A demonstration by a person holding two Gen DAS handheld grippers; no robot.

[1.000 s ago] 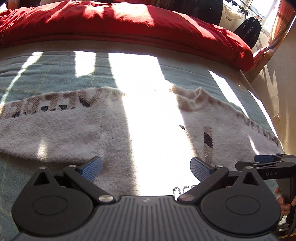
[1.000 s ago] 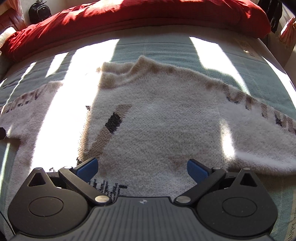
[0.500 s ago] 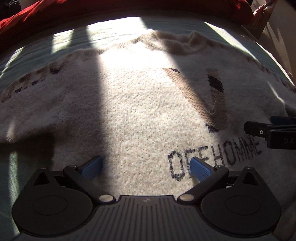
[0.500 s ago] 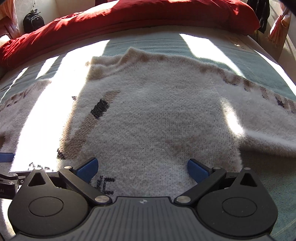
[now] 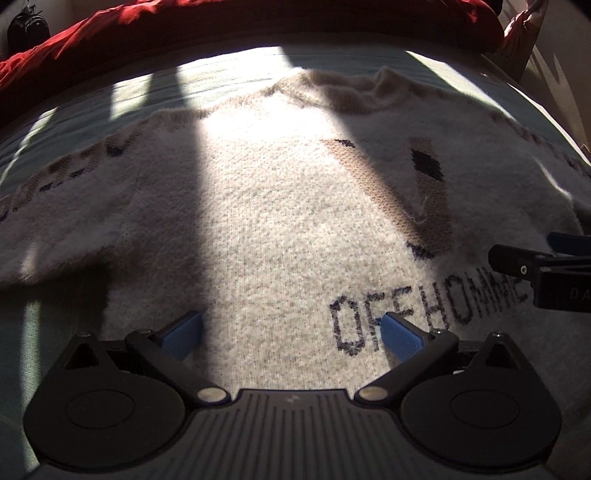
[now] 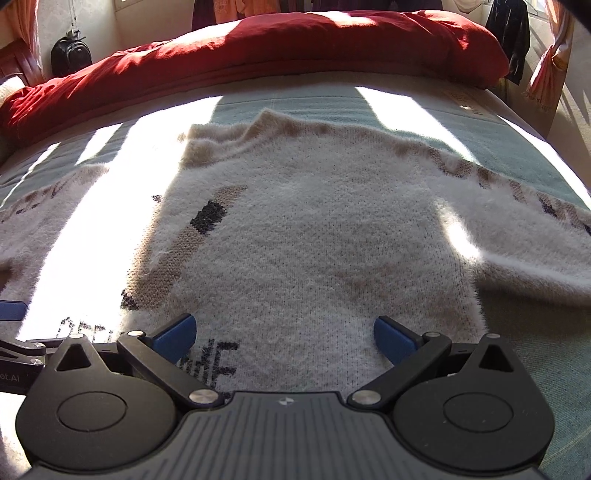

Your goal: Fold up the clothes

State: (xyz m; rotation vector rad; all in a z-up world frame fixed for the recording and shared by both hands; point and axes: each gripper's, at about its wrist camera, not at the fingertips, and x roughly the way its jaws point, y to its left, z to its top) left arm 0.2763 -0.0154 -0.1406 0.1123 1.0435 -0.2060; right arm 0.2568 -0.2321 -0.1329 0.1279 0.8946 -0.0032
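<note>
A fuzzy cream sweater (image 5: 280, 221) with tan and dark knit marks and dark lettering lies spread flat on the bed, sleeves out to both sides, collar at the far side. My left gripper (image 5: 291, 332) hovers open over its lower hem area, left of the lettering, nothing between the blue pads. My right gripper (image 6: 284, 332) stands open over the lower right of the sweater (image 6: 314, 240), also empty. The right gripper's fingers (image 5: 532, 262) show at the right edge of the left wrist view; the left gripper's side (image 6: 14, 347) shows at the left edge of the right wrist view.
The sweater rests on a pale green bedspread (image 6: 480, 122). A red duvet (image 6: 295, 48) is bunched along the far side of the bed. A black backpack (image 6: 70, 55) hangs at the far left wall. Dark clothes (image 6: 513, 33) and curtains hang at the far right.
Both grippers have moved forward and lower over the sweater's hem. The left one swung right, so the lettering now sits beside its right pad. Both stayed open.
</note>
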